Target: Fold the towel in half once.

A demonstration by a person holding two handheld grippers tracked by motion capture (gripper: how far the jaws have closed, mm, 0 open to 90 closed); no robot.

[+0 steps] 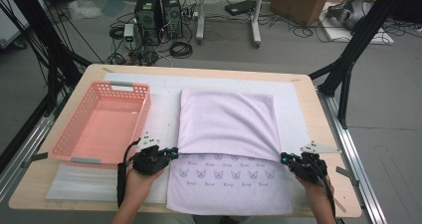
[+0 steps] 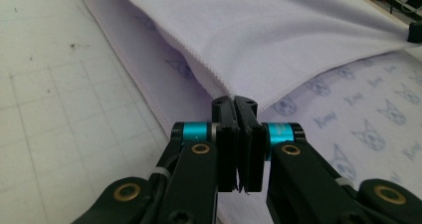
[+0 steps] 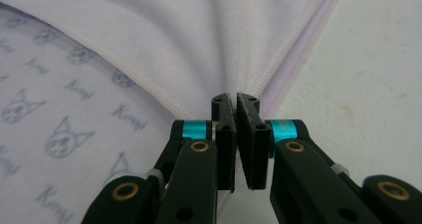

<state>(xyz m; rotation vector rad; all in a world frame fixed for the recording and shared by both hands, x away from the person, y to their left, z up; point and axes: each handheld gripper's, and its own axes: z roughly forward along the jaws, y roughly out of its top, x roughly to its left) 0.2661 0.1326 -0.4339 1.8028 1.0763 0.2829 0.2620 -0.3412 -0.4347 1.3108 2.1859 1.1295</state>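
Two corners of the folded-over edge of the lilac towel (image 1: 226,122), spread just right of the pink basket (image 1: 102,122), are pinched by the left gripper (image 1: 174,152) and right gripper (image 1: 283,157), so the fold seems under way and an even, matched pull is called for next

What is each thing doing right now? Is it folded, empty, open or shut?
Towel: far half folded toward the person, corners pinched.
Left tongs: shut on a towel corner.
Right tongs: shut on the other corner.
Pink basket: empty, upright.
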